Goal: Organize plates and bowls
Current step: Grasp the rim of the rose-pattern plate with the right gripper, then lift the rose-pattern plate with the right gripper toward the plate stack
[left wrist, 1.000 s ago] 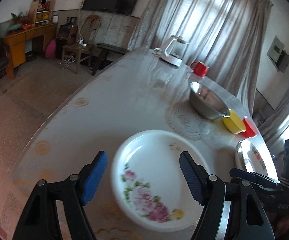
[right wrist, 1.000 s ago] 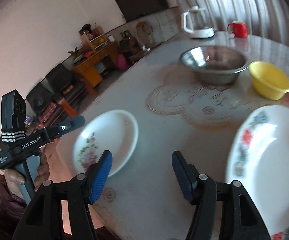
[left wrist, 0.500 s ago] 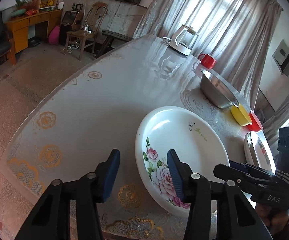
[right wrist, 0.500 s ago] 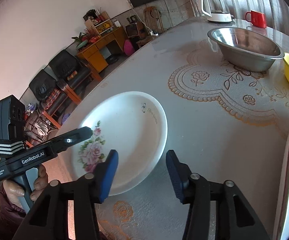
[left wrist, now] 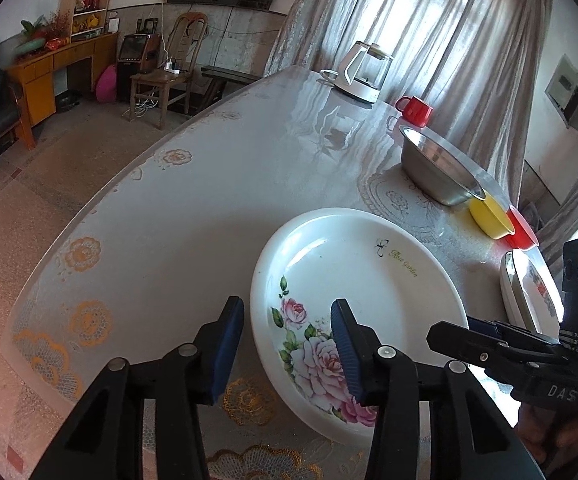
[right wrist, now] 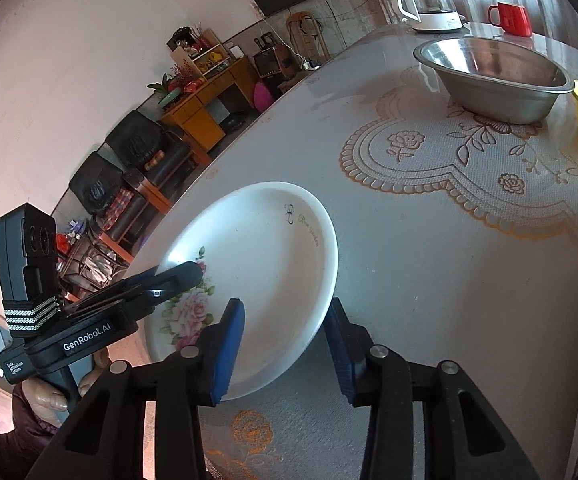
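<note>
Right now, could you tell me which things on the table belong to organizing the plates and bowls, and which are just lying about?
Belong to the job:
- rose plate, both tongs at its near rim
- second floral plate
- steel bowl
- yellow bowl
- red bowl

Just lying about:
- kettle
- red mug

Both claws are being narrowed. The left claw [left wrist: 287, 342] is being brought astride the near left rim of the rose plate [left wrist: 365, 280], the right claw [right wrist: 285, 344] astride its right rim; contact is seemingly not yet made.
</note>
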The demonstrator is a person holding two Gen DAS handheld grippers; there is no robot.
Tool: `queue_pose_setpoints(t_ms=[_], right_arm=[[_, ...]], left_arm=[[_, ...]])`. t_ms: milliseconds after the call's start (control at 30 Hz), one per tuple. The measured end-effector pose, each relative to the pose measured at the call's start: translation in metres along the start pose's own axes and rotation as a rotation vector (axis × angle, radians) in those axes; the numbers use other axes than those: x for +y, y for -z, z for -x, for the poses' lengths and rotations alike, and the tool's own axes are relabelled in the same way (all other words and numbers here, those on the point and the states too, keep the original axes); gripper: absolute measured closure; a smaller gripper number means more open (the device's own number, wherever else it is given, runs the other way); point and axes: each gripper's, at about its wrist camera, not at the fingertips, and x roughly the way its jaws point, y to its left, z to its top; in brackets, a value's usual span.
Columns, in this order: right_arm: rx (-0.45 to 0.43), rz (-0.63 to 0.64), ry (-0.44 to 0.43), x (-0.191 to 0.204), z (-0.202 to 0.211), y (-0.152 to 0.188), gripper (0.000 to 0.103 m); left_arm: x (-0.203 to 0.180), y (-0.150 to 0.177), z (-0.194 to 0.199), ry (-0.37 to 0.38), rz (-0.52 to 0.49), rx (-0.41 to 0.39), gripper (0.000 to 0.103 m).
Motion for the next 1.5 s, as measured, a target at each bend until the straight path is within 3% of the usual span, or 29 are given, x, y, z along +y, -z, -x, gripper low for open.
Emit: queue_pose_setpoints(t_ms=[200, 367, 733, 1000, 1500], right_arm=[[-0.023, 0.006, 0.005, 0.001, 0.002, 0.004, 0.062], [-0.027, 0.025, 0.059, 0.001, 0.002, 0.003, 0.079], [-0.042, 0.016, 0.062, -0.001, 0.004, 0.005, 0.079], [-0.044, 0.005, 0.076, -0.004, 0.010, 0.007, 0.080], [-0.087, -0.031, 0.152, -0.017, 0.035, 0.012, 0.078]], left_arm=[[-0.005, 0.006, 0.001, -0.015, -0.046, -0.030, 0.064], [-0.002, 0.007, 0.001, -0.013, -0.023, -0.038, 0.066], [-0.007, 0.009, 0.003, -0.043, -0.036, -0.034, 0.071], [-0.012, 0.012, 0.005, -0.019, -0.010, -0.022, 0.071], [-0.039, 0.017, 0.004, 0.036, -0.069, 0.009, 0.071]])
